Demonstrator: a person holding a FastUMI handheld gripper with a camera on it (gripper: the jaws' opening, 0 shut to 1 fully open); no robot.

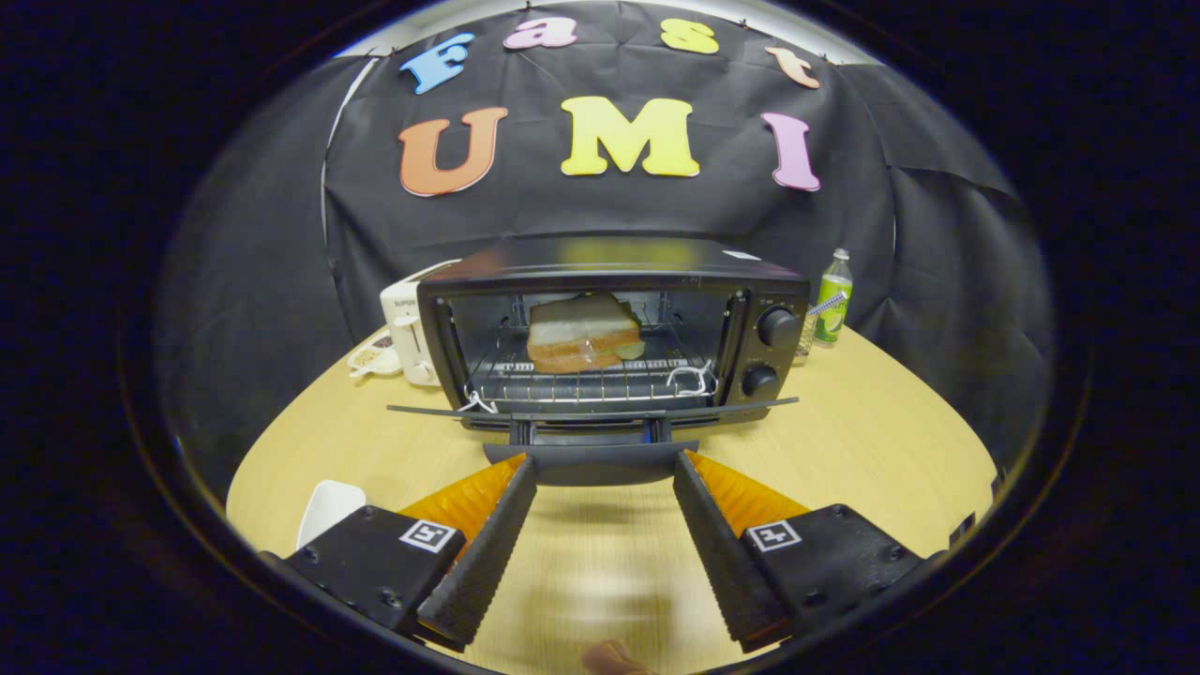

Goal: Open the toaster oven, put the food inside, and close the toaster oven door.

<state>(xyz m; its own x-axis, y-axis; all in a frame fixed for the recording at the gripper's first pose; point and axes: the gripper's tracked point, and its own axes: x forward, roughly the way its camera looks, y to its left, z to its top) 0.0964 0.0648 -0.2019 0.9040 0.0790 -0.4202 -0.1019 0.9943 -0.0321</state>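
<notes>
Sandwich (pixel 581 335) racked, hand-held gripper (pixel 605 473) spread open at the stiff door handle (pixel 591 461) low in the frame — hinged, best lifted mid-handle.

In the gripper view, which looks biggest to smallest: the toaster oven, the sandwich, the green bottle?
1. Toaster oven, door folded down.
2. Sandwich on its rack.
3. Green bottle beside the oven.
The open gripper sits at the door handle.
</notes>
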